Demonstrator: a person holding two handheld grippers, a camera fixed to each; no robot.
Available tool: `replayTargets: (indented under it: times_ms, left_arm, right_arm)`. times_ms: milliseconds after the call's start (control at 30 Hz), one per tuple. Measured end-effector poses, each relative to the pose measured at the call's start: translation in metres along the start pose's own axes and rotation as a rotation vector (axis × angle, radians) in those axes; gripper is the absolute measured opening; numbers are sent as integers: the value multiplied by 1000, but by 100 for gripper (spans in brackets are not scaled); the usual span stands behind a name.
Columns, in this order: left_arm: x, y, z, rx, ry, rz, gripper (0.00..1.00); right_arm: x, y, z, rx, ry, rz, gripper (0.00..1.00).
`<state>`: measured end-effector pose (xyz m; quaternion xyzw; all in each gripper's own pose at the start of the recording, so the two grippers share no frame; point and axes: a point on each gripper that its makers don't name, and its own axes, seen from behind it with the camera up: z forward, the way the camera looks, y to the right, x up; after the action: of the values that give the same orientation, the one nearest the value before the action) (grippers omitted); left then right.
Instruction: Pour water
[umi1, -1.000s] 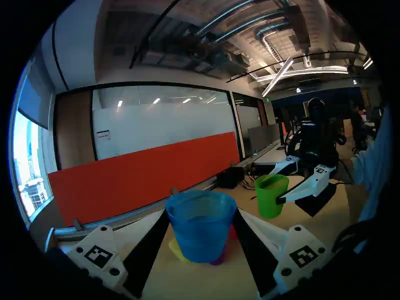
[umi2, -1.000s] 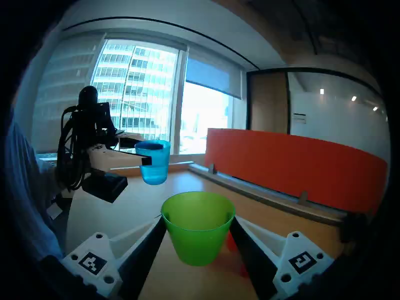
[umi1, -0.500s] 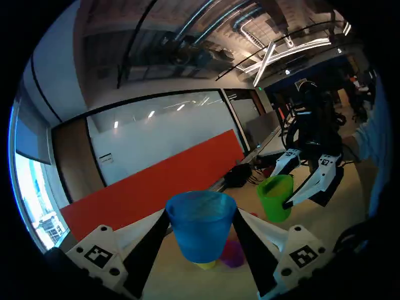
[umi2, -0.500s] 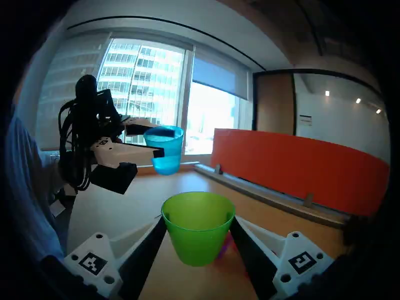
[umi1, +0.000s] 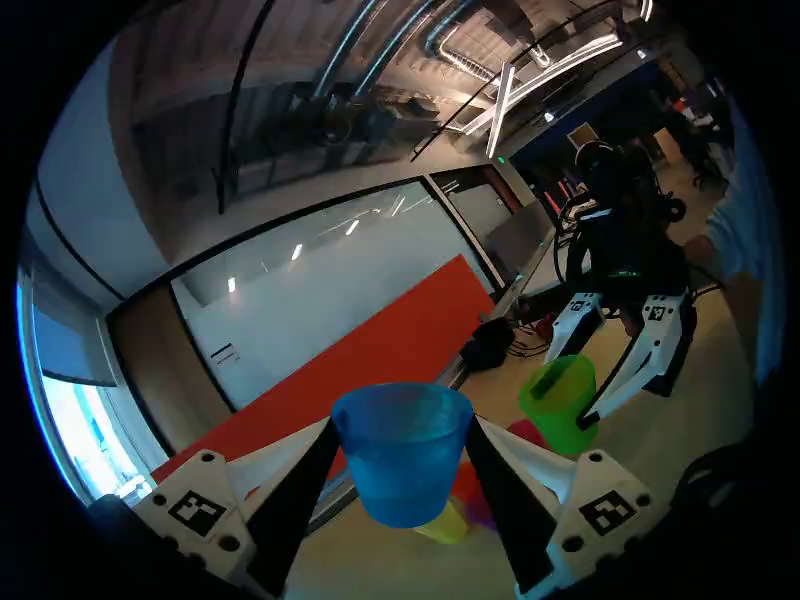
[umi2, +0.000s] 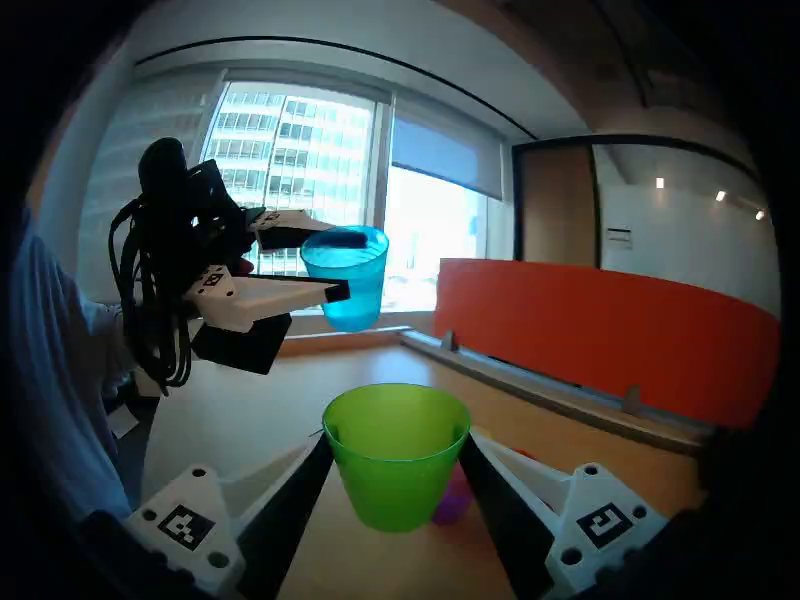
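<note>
Wood desk (umi2: 250, 400) under both tools: pale, matte, flat.

Nearest, my right gripper (umi2: 397, 445) was narrowed onto the green cup (umi2: 397, 480), both fingers pressing its sides. Cup upright, mouth open towards me. Opaque glossy plastic, tapered, with a thin rolled rim. Couldn't see the bottom, so no call on what was in it.

My left gripper (umi1: 402, 440) had the same clamp on the blue cup (umi1: 402, 470), a finger on each side. Same tapered shape, but translucent and smooth-walled. I took it for the water source. The level inside wasn't clear enough to read.

In the right gripper view the blue cup hung higher than the green one, off to the left and farther out. It wasn't over the green mouth. Rim was tipped slightly towards the green cup. The left gripper view's horizon sat strongly rolled, which fits. No stream visible.

My read was lining up, pour not started. Next move needs the blue rim brought right over the green mouth, then a slow roll of the left tool. The right tool should hold the green cup level. Smooth tapered walls could slip in the pads, so grip needs to stay firm.

Just behind the held cups, a small yellow cup (umi1: 445, 522) and a purple cup (umi2: 452, 500) sat on the desk.

Far side: an orange panel (umi2: 600, 330) along the desk edge, a glass wall (umi1: 330, 270) behind it, and a window (umi2: 300, 160) to the left with buildings outside. Light strips (umi1: 500, 95) ran overhead.
</note>
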<state>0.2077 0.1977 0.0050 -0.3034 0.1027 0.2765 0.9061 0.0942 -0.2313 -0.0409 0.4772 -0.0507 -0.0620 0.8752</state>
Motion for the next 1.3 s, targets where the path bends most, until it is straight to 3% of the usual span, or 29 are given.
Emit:
replayTargets:
  times_ms: [1300]
  left_arm:
    - [44,-2,16,20,15,404,87]
  right_arm:
    - [-16,-33,25,85,-5,2,89]
